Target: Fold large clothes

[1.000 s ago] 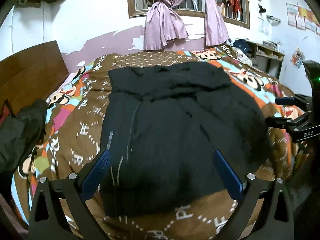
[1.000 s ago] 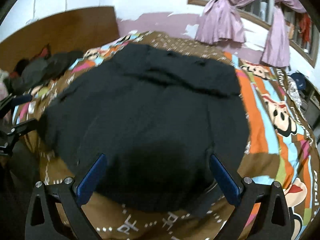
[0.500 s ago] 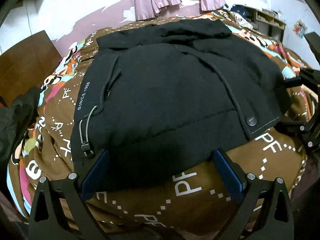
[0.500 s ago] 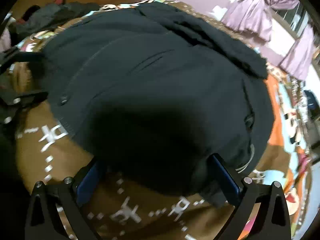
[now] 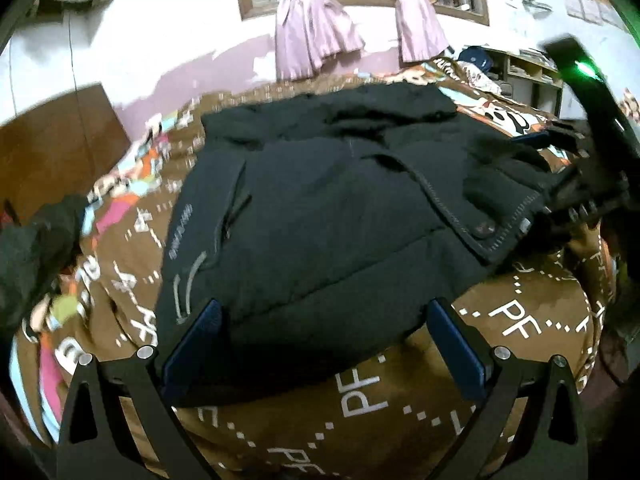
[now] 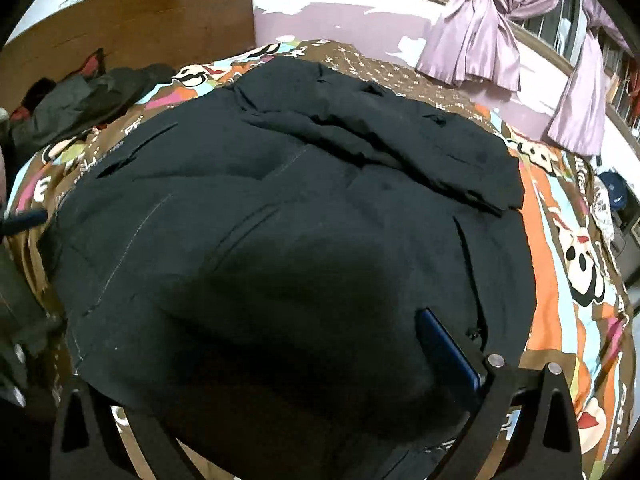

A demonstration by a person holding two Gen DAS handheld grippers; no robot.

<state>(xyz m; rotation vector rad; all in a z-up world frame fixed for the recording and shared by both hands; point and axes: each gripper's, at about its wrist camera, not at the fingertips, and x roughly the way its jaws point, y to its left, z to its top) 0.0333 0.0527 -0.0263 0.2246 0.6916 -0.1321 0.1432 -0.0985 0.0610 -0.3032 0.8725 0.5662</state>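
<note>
A large black padded jacket (image 5: 320, 216) lies spread on the bed, hem toward me; it also fills the right wrist view (image 6: 280, 220). My left gripper (image 5: 324, 340) is open, its blue fingers straddling the jacket's near hem on the left side. My right gripper (image 6: 288, 360) is open and pushed into the hem, whose cloth lies over its left finger; only the right blue finger (image 6: 448, 352) shows. In the left wrist view the right gripper (image 5: 560, 184) sits at the jacket's lifted right corner.
The bed carries a brown patterned quilt (image 5: 520, 320) with cartoon prints. A dark garment heap (image 6: 80, 100) lies by the wooden headboard (image 6: 140, 20). Pink curtains (image 5: 320, 32) hang at the window. Shelves (image 5: 528, 72) stand at the far right.
Both grippers dropped low to the jacket's near hem. The right gripper pushed under the hem and the right corner of the jacket has lifted and bunched.
</note>
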